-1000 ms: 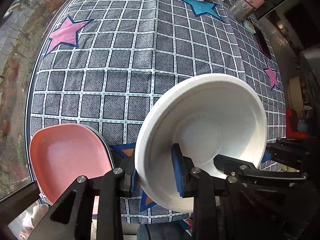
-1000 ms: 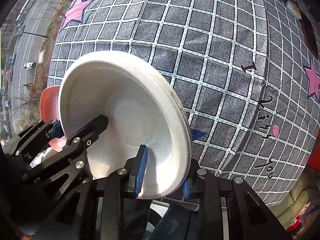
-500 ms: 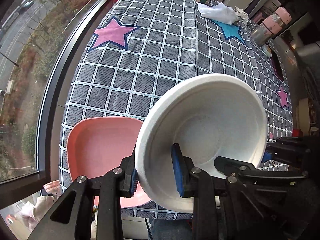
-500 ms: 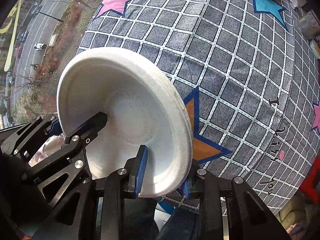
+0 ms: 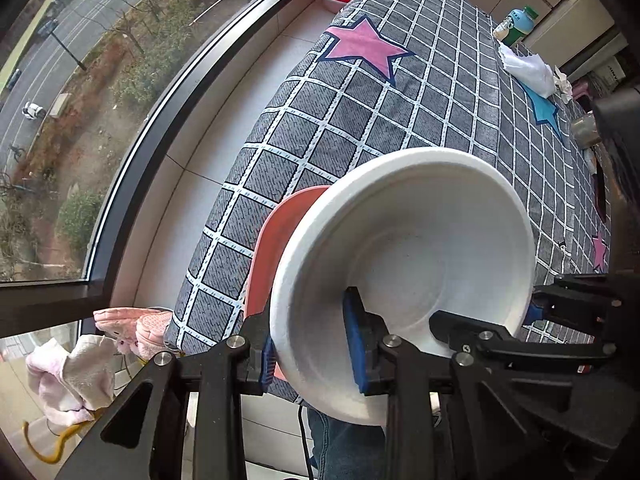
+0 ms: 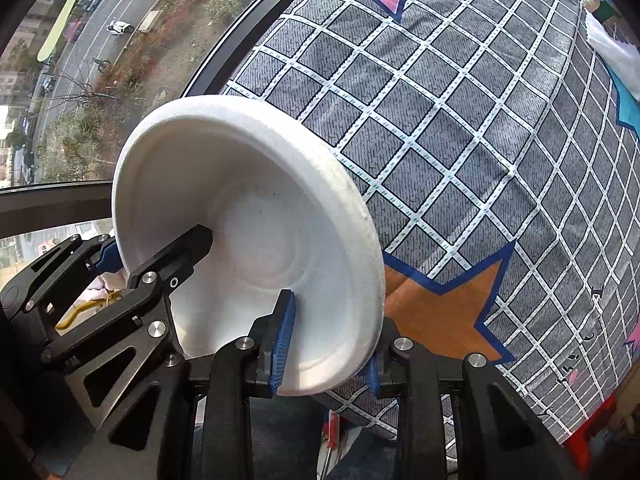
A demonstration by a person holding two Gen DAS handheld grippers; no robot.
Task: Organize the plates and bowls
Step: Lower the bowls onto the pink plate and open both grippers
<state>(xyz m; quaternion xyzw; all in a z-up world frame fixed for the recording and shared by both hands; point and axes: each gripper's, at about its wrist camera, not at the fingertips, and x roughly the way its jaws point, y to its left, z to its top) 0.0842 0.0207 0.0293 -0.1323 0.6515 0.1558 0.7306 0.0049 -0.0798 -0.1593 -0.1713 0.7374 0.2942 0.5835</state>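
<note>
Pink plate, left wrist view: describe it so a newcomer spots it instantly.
Find the checked grey tablecloth with stars, then its near corner by the window. The pink plate lies there, mostly hidden behind the white bowl held by both grippers. It is flat and salmon-pink; the bowl is deep and white.

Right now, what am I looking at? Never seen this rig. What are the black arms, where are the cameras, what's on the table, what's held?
No robot here: a person carries a pair of hand-held tongs in each hand, and each has a fisheye camera looking along its fingers. One picture is from the left tongs, the other from the right tongs. Both pairs are shut on opposite sides of the rim of one white bowl, carried tilted over the near end of the table. The table wears a grey checked cloth with coloured stars. A pink plate shows behind the bowl. At the far end stand a bottle and a crumpled white cloth.
</note>
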